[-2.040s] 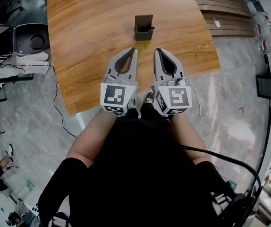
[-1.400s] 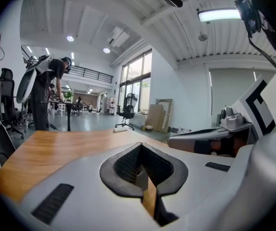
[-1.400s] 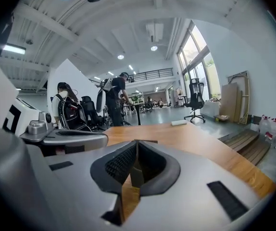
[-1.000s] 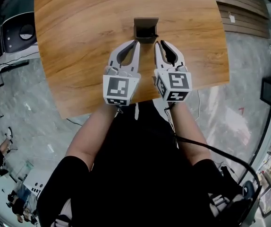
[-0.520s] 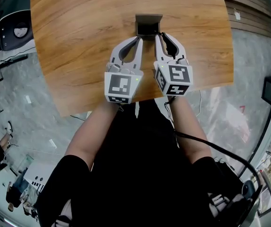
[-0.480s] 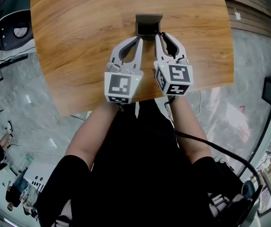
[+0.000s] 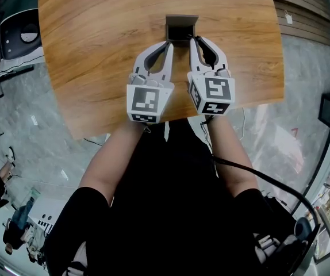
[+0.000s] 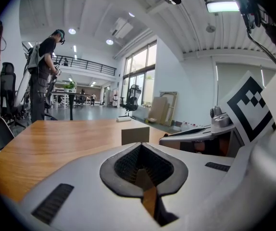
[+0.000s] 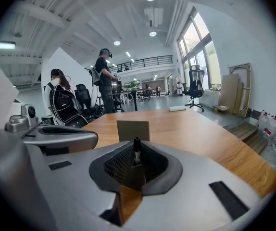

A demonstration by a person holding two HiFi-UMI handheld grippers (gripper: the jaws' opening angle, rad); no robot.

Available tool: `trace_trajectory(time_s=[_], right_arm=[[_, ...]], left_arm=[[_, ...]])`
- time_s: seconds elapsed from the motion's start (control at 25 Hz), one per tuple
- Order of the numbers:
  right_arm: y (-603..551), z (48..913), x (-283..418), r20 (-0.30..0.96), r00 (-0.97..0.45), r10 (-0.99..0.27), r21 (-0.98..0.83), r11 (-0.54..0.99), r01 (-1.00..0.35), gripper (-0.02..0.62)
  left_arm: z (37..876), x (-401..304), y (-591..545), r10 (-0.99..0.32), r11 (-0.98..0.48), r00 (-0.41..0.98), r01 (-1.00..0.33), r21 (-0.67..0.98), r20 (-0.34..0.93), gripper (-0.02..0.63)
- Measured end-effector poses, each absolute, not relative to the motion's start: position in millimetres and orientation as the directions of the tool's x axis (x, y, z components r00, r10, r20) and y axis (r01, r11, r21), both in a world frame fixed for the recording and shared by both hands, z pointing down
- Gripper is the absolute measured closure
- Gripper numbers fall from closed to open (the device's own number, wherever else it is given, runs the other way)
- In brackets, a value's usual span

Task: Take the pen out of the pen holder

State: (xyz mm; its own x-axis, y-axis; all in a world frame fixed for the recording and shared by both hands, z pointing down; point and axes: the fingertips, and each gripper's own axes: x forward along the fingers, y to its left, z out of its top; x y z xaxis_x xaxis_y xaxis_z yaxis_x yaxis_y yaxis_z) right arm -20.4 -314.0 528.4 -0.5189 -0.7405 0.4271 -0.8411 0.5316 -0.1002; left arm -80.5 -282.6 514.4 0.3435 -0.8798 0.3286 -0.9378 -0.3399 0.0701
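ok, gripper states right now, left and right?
Left gripper: jaws together, empty.
Right gripper: jaws together, nothing clamped; the pen shows just past the tips.

This is an open-plan office or lab hall. It has tall windows (image 9: 198,37), a railed mezzanine (image 9: 147,60), swivel chairs (image 9: 195,85) and a wide wooden desk (image 7: 107,39) on a polished stone floor (image 7: 33,148). A person (image 9: 104,83) in headgear stands farther back.

My feeds bright, even. Light from ceiling strip (image 8: 222,6) and tall windows (image 9: 195,37), strip blown out. I see soft shadows on table (image 7: 96,56). Gripper views fisheye, black vignetted corners; foreground soft, pen (image 9: 137,150) fairly sharp.
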Motion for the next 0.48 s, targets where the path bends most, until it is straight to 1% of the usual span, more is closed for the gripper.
trace_trajectory(time_s=[0.48], right_arm=[[-300,440,-11,0.317,-0.534,-0.784,-0.054,0.547,-0.835,0.578]], left_arm=[[444,-75,-279,-0.912,-0.338,0.336,-0.94,0.031,0.233,0.606]])
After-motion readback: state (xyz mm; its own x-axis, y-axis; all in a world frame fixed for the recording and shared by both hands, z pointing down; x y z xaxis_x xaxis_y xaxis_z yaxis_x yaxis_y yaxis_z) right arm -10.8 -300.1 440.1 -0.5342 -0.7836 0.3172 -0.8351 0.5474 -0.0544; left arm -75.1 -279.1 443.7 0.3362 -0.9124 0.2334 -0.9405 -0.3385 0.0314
